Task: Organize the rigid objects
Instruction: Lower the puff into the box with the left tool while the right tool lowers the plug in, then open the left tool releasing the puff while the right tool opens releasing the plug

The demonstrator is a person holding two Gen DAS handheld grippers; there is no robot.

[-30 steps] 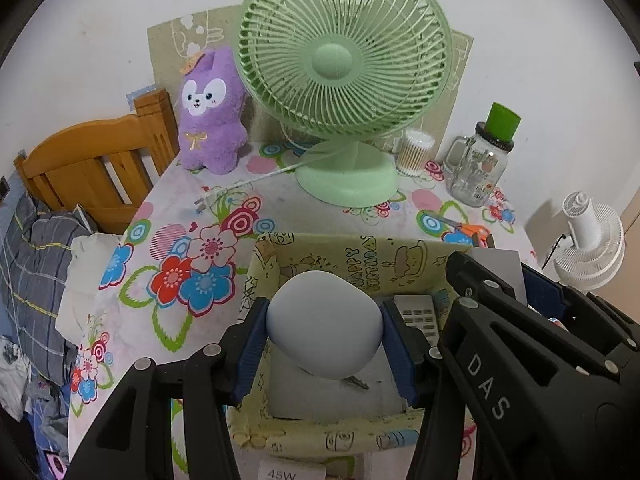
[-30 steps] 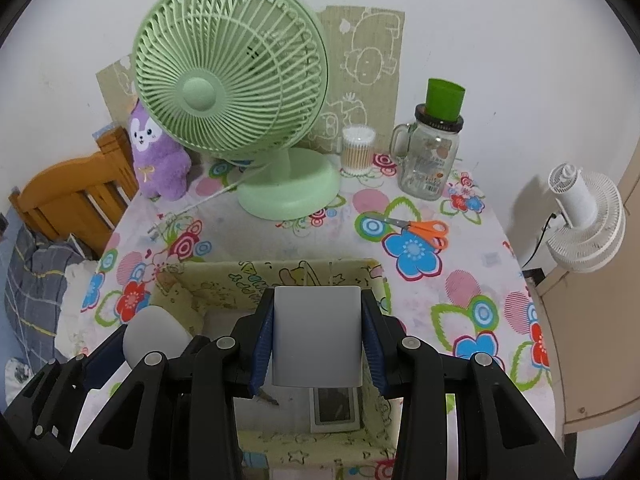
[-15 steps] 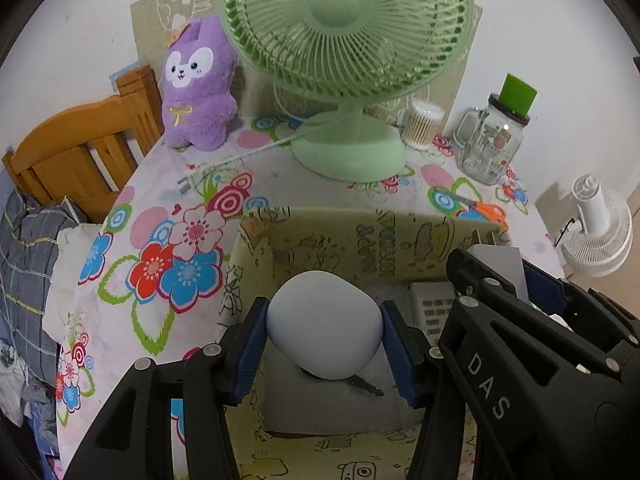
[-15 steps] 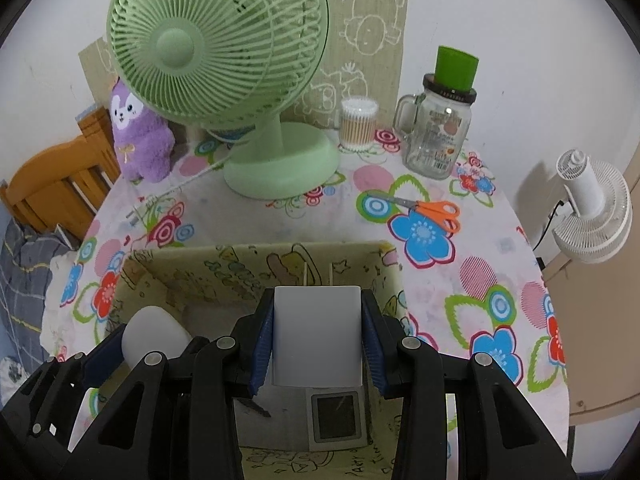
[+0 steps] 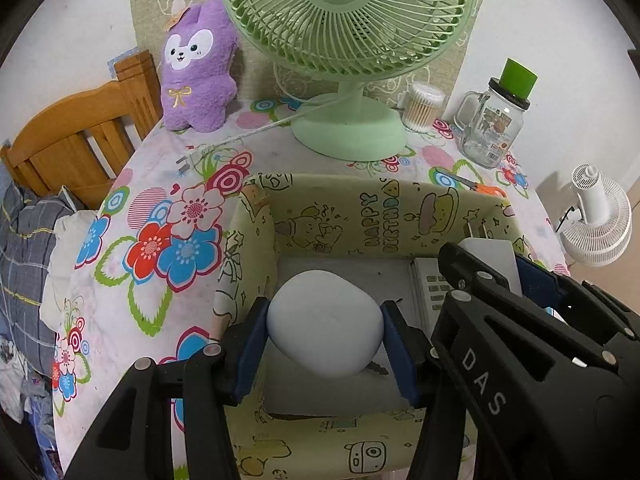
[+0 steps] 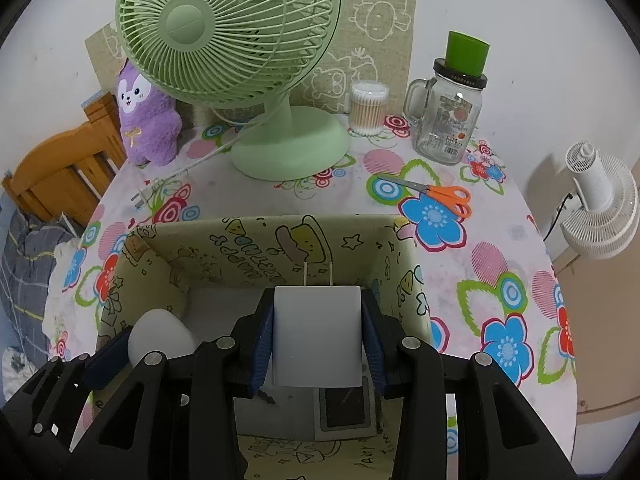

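Note:
My left gripper (image 5: 324,326) is shut on a pale rounded white object (image 5: 325,322) and holds it inside the yellow cartoon-print box (image 5: 376,208), above its grey floor. My right gripper (image 6: 318,338) is shut on a white plug adapter (image 6: 317,336) with two prongs pointing forward, held over the same box (image 6: 256,248). A remote control (image 5: 430,284) lies in the box on the right; its display end (image 6: 346,408) shows under the adapter. The right gripper also shows at the right of the left wrist view (image 5: 496,276). The left gripper's white object also shows in the right wrist view (image 6: 160,338).
A green desk fan (image 6: 256,40), a purple plush toy (image 5: 198,64), a cotton swab jar (image 6: 368,106), a glass mug jar with green lid (image 6: 452,112) and orange scissors (image 6: 444,196) stand on the flowered tablecloth behind the box. A wooden chair (image 5: 76,136) is at the left, a white fan (image 6: 596,208) at the right.
Both grippers have moved forward and down into the box with their objects still held. The box and fan look closer now.

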